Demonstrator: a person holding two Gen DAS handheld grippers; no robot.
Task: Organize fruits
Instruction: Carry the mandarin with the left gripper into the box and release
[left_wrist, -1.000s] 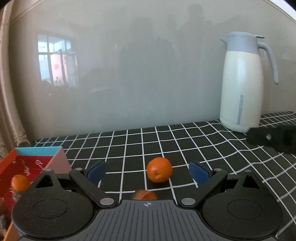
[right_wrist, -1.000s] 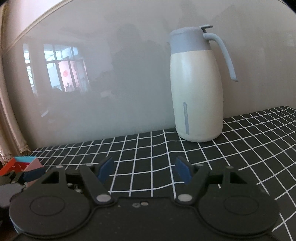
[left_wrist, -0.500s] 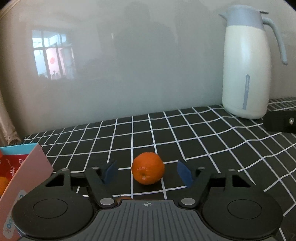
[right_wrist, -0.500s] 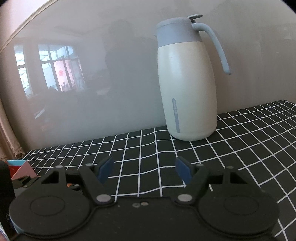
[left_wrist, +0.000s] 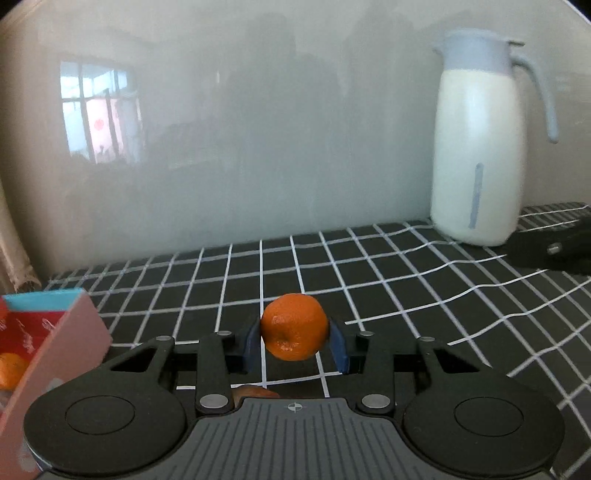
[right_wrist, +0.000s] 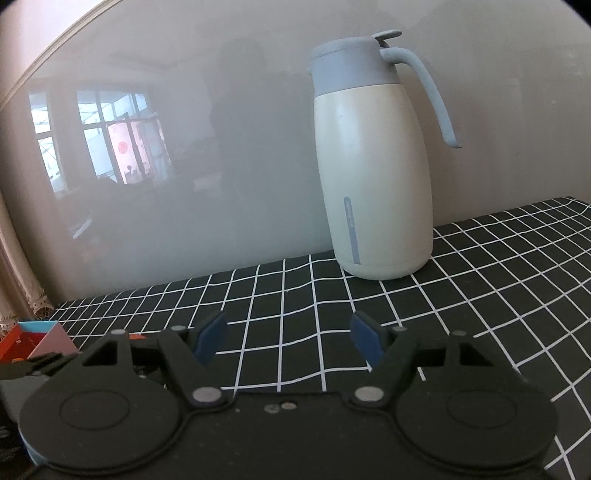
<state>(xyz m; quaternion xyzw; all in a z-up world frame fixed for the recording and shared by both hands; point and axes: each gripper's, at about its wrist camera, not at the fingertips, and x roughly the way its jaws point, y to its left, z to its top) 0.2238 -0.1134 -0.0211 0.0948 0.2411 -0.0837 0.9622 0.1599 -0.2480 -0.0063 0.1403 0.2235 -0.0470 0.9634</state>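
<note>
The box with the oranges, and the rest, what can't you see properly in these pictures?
- Box: left wrist view, cut off by the left edge; most of its inside is hidden.
- Orange thing behind the left tool: the tool's body hides most of it.
- Jug: blurred there, sharp in the right wrist view.

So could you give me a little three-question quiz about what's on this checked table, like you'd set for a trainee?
1. True or false: the right tool has fruit between its pads.
2. Which thing sits between the closing pads of the left tool? A) the jug B) the orange C) the box
3. Fill in: another orange already lies inside the ____.

Key: 1 false; 2 B; 3 box.
</note>
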